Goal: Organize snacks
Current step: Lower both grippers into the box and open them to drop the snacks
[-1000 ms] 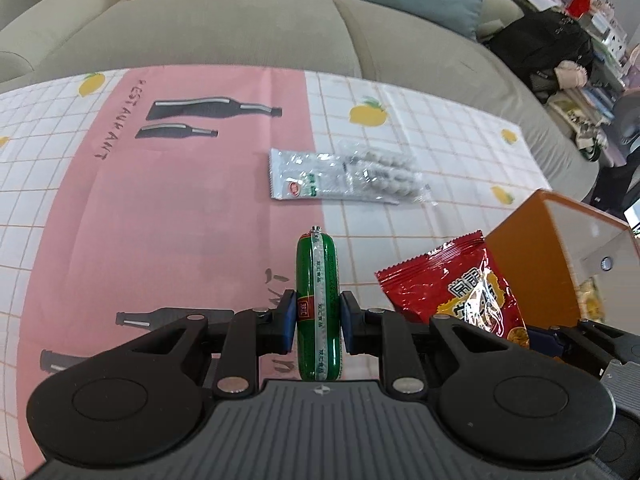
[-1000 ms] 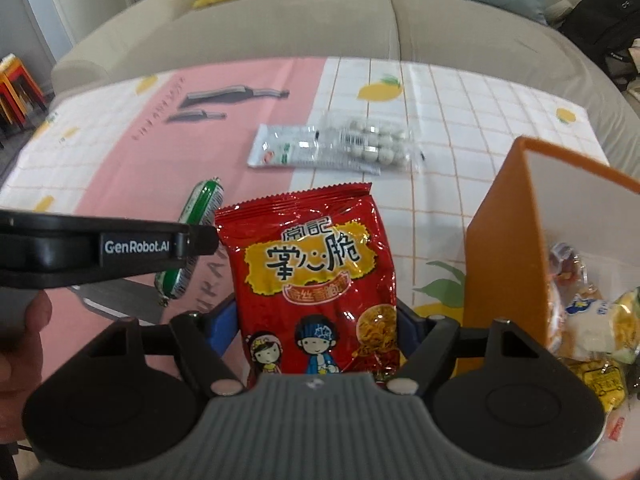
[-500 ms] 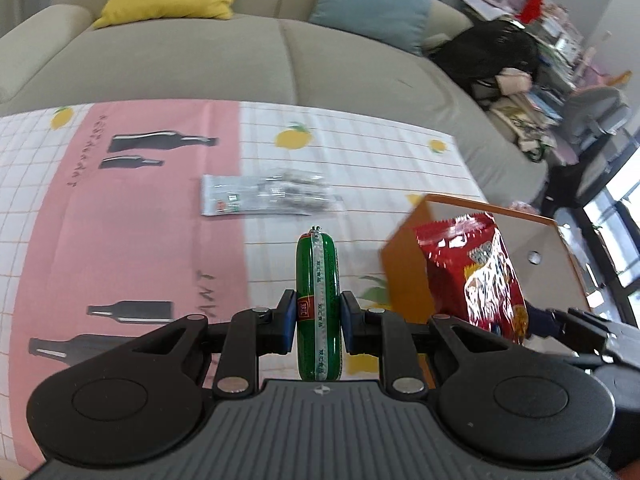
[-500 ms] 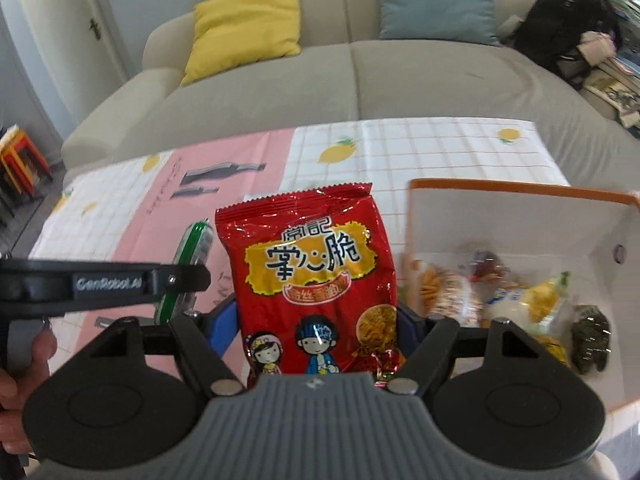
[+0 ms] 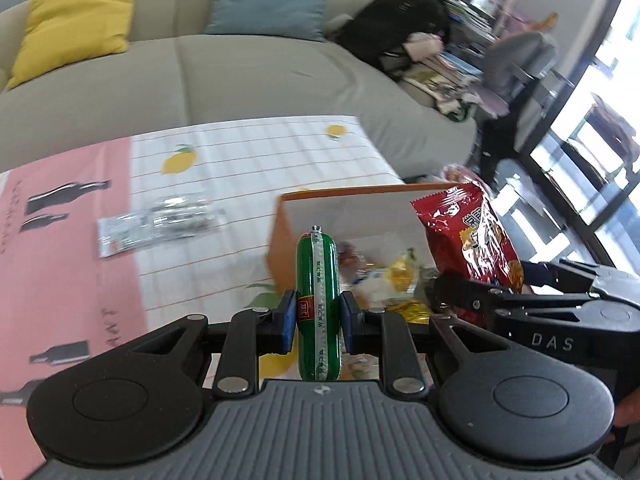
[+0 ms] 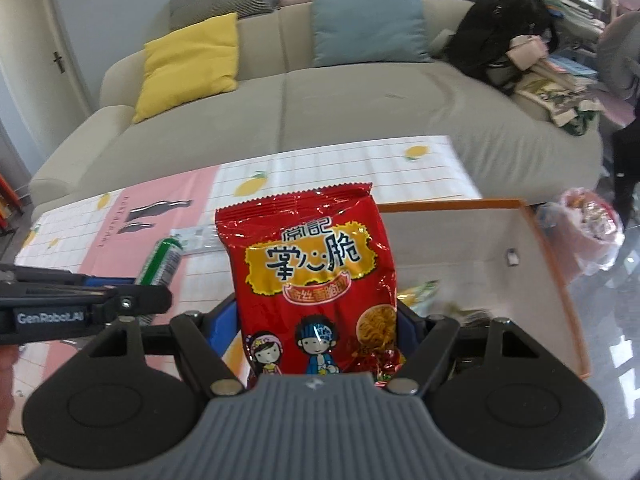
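In the left wrist view, the left gripper [image 5: 318,320] is seen clamped on a green sausage [image 5: 318,304], its 2 blue pads pressed to the wrapper's sides near the lower half so the stick stands upright along the fingers. An orange box [image 5: 280,248] with white inner walls is seen just beyond it, from 12 to 2 o'clock, with several wrapped snacks already lying inside. The sausage is probably carried over the near wall so that it can be dropped in. The right gripper [image 5: 486,298] is seen at 3 o'clock with a red snack bag [image 5: 468,240] held over the box. A clear packet [image 5: 156,224] is left on the tablecloth [image 5: 240,168] at 10 o'clock, well apart from the box.

In the right wrist view, the right gripper is seen closed on the red snack bag by its lower edges, jaws set wide because the bag is broad. The box opening lies from 12 to 3 o'clock behind the bag. The left gripper and sausage are seen at 9 o'clock.
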Motion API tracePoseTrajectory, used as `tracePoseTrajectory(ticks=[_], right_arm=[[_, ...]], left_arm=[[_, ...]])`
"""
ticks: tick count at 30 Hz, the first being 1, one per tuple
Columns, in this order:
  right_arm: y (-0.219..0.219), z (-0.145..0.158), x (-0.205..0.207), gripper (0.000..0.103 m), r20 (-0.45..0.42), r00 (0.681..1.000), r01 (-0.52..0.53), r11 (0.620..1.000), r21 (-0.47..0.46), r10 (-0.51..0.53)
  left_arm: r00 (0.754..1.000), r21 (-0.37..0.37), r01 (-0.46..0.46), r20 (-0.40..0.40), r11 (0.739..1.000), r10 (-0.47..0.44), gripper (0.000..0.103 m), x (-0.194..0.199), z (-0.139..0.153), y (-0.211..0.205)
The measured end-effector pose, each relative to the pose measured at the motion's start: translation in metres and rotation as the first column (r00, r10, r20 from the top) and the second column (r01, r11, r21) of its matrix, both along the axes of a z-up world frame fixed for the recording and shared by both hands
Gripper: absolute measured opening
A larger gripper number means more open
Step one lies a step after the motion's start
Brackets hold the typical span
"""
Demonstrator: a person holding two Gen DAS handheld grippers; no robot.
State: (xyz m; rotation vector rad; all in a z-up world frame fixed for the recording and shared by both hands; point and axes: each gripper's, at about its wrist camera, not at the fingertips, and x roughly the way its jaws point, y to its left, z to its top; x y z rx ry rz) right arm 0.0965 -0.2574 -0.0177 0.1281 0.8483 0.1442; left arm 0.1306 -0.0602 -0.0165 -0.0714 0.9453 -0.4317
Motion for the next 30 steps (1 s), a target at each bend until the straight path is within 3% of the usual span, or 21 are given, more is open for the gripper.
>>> tracePoseTrajectory(ticks=[12,18,24,30], right_arm=[[-0.084,-0.018,0.031,0.074,-0.089,0.991,0.088,0.989,-0.116,-0.099],[-0.088,-0.038,0.058,0.074,-0.148,0.988,0.024,0.984,-0.176,-0.05],[-0.08,-0.068,0.088,0.074,-0.202,0.979,-0.033,0.956,-0.29,-0.027],[-0.073,-0.096,0.111,0.074,-0.26,0.965,-0.073,0.934,-0.349,-0.022]], left_arm=[[0.985,0.009,0.167,-0.042,0.986,-0.167,0.025,0.039,-0.02,-0.063],[0.976,0.058,0.209,-0.068,0.976,-0.205,0.025,0.063,-0.042,-0.087],[0.973,0.184,0.232,-0.057,0.955,-0.225,0.025,0.078,-0.062,-0.109],[0.969,0.229,0.246,-0.073,0.942,-0.236,0.025,0.09,-0.079,-0.122]])
